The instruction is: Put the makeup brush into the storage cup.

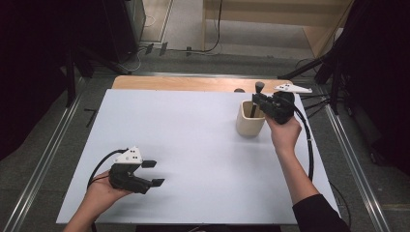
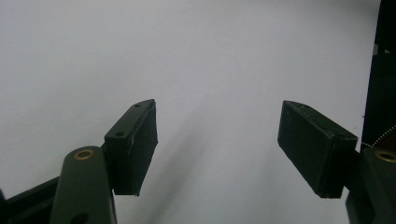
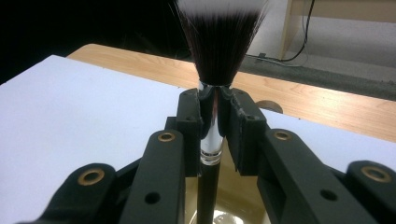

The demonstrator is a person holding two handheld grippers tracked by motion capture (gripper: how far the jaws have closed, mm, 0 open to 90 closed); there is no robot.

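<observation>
Your right gripper [image 3: 215,123] is clamped on a makeup brush [image 3: 218,42], its pads pinching the shiny silver ferrule just under the dark, white-tipped bristles. The brush stands upright, bristles up, and its black handle runs down between the jaws into the cream cup [image 1: 250,119]. In the high view, that cup sits on the white sheet [image 1: 193,145] near the far right part of the table, with your right gripper [image 1: 256,100] touching the brush from the right, above the rim. In the right gripper view, the cup's glossy pale inside shows below the jaws; apart from the handle, I cannot tell what else is in it. No brand, label or writing can be read on the brush, the cup or the grippers.

Your left gripper [image 1: 153,173] is released, jaws spread wide with nothing between them, hovering over bare sheet near the front left, well apart from the cup. Beyond the sheet, the wooden table edge [image 1: 183,83] shows.
</observation>
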